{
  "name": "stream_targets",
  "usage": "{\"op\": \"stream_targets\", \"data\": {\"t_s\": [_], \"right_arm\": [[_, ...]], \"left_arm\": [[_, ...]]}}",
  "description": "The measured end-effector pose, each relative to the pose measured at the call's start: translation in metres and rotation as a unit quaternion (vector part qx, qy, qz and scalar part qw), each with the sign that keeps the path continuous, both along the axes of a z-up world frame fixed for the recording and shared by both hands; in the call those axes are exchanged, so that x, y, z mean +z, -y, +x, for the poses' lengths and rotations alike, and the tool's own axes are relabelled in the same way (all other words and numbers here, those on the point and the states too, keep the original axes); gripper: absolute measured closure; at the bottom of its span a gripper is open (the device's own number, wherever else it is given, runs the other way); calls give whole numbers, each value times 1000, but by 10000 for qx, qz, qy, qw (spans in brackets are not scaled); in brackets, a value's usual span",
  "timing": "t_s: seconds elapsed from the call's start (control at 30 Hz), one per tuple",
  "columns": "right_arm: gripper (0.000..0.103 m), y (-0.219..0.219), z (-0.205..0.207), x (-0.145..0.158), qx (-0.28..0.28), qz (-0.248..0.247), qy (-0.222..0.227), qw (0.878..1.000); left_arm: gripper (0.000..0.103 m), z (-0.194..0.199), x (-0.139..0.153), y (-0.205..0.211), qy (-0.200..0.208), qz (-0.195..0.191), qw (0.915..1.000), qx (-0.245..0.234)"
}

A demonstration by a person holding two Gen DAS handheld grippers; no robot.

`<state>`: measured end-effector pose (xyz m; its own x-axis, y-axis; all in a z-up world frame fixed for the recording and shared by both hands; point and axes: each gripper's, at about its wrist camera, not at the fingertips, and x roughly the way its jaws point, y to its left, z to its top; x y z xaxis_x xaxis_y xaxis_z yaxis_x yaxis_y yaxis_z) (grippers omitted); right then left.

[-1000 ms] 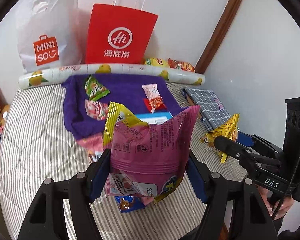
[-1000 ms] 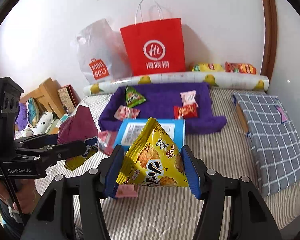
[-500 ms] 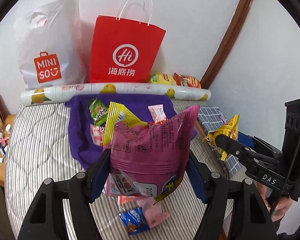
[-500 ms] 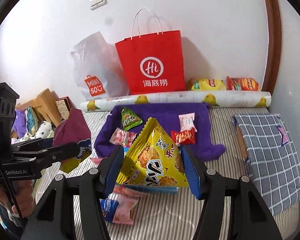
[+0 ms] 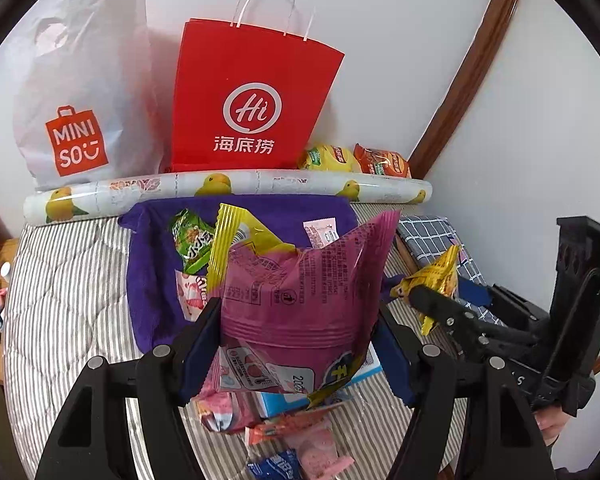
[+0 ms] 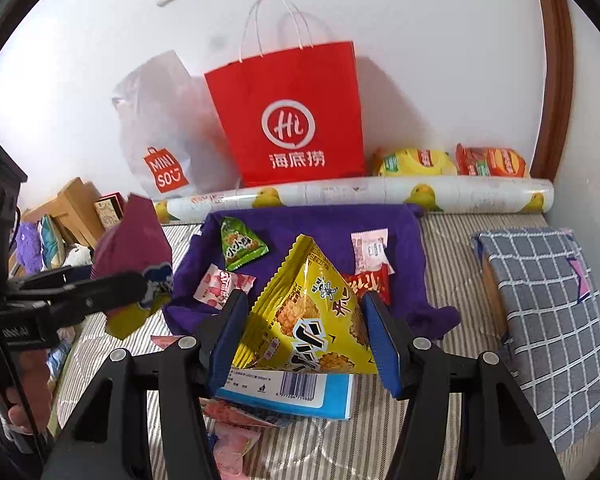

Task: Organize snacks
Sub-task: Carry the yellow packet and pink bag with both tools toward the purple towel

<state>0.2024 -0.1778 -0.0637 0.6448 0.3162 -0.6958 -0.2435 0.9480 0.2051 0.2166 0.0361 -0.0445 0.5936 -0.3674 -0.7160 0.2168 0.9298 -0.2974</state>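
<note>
The left gripper (image 5: 298,344) is clamped on a magenta snack bag (image 5: 300,300), held upright by its lower part, so the bag does not fold and can go top-first into a container. The right gripper (image 6: 302,340) is clamped on a yellow triangular snack pack (image 6: 308,320) in the same way, above a blue box (image 6: 288,394) that lies on the striped bed cover (image 6: 448,240). I judge that both packs are being carried toward the red paper bag (image 5: 252,96) at 12 o'clock, which stands open against the wall; what is inside it I cannot tell. Beside it, at 10 o'clock, leans a white Miniso bag (image 5: 80,92). The purple towel (image 5: 148,280) holds a green packet (image 5: 190,240) and several pink ones.
</note>
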Motion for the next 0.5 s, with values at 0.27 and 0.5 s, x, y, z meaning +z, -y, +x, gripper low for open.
{"op": "stream_targets", "data": {"t_s": [0.27,0.5], "right_arm": [[45,4,19,-2,-70,-37,62,9999],[45,2,49,-2,-58,-72,126,9999]], "left_arm": [[33,20,-15,1,-141,-93,9999,-5],[33,44,-25,5,-200,-77,9998,-37]]}}
